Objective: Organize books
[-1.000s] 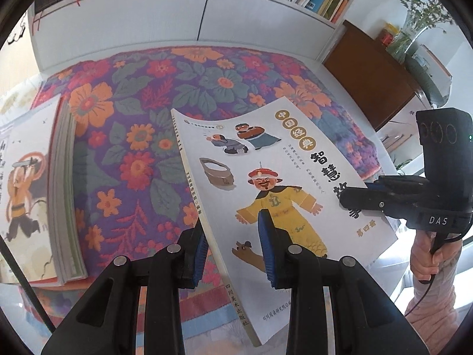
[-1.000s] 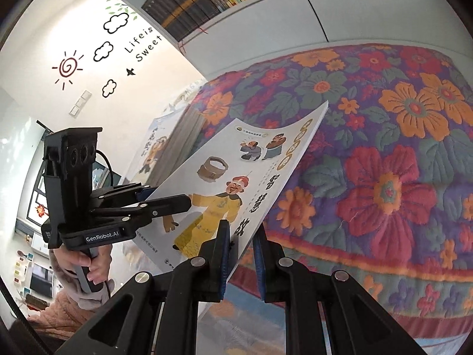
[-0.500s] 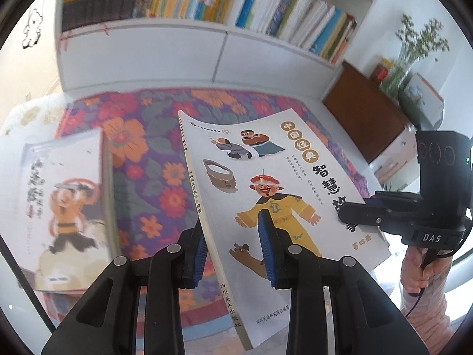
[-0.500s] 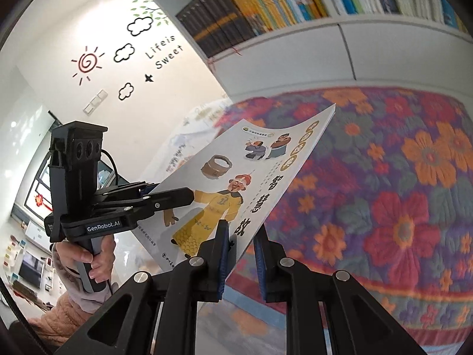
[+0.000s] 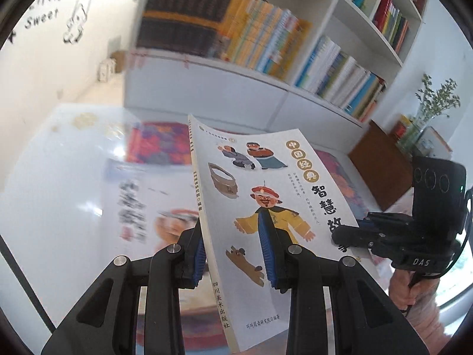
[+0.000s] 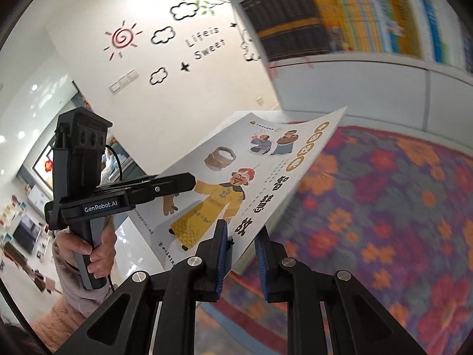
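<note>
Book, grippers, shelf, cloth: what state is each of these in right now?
White picture book: closed, lifted off the table, tilted, gripped at both side edges.
Left gripper: shut on the book's spine edge.
Right gripper: shut on the book's opposite edge.
Second book: lying flat below, blurred.
Bookshelf: packed with upright books.
Floral cloth: spread flat.

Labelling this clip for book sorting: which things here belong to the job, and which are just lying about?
Job:
- white picture book, held by left claw and right claw
- bookshelf
- second book lying below

Lying about:
- floral cloth
- plant vase
- wooden cabinet
</note>
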Motion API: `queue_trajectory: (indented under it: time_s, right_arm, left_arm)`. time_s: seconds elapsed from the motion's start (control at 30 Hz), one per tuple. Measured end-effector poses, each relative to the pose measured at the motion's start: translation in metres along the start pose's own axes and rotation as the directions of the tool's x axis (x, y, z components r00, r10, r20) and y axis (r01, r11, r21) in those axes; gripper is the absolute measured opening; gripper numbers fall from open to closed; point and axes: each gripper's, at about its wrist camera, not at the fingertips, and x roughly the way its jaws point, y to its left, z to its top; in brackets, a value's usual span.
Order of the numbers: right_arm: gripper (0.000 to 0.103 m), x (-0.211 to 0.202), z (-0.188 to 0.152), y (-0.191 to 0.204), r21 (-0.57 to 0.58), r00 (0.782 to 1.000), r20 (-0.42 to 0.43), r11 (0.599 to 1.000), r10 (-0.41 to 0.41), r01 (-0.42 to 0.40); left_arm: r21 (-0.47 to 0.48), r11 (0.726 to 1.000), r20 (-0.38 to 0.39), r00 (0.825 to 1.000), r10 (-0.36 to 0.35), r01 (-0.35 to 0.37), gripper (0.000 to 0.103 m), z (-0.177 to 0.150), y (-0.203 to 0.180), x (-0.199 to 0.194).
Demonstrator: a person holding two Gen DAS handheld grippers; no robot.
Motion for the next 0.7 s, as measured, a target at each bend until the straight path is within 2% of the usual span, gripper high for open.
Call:
queue_trajectory:
  time_s: [0.1, 0.33, 0.53, 0.7]
  right_arm:
    - [0.018, 0.023, 0.009, 0.011, -0.014, 1.000, -0.003, 1.000, 0.016, -0.016]
    - [0.018, 0.066, 0.020, 0.023, -0.031, 0.998, -0.037, 0.999, 0.041, -0.042]
    - [0.018, 0.098, 0.020, 0.019, -0.009, 0.996, -0.073, 0.998, 0.056, -0.057]
    - [0.018, 0.120, 0.015, 0.010, 0.020, 0.994, -0.099, 0.999, 0.036, -0.034]
  left_arm:
    - [0.002, 0.999, 0.018, 0.999, 0.034, -0.034, 0.028, -0.001, 0.020, -0.005]
    - [-0.052, 0.998, 0.007, 0.999, 0.047, -0.047, 0.028, -0.005, 0.060, -0.001]
    - [-0.069, 0.995, -0.017, 0.998, 0.068, -0.069, 0.028, -0.012, 0.081, 0.014]
    - [-0.083, 0.994, -0.069, 0.995, 0.073, -0.078, 0.028, -0.027, 0.094, 0.034]
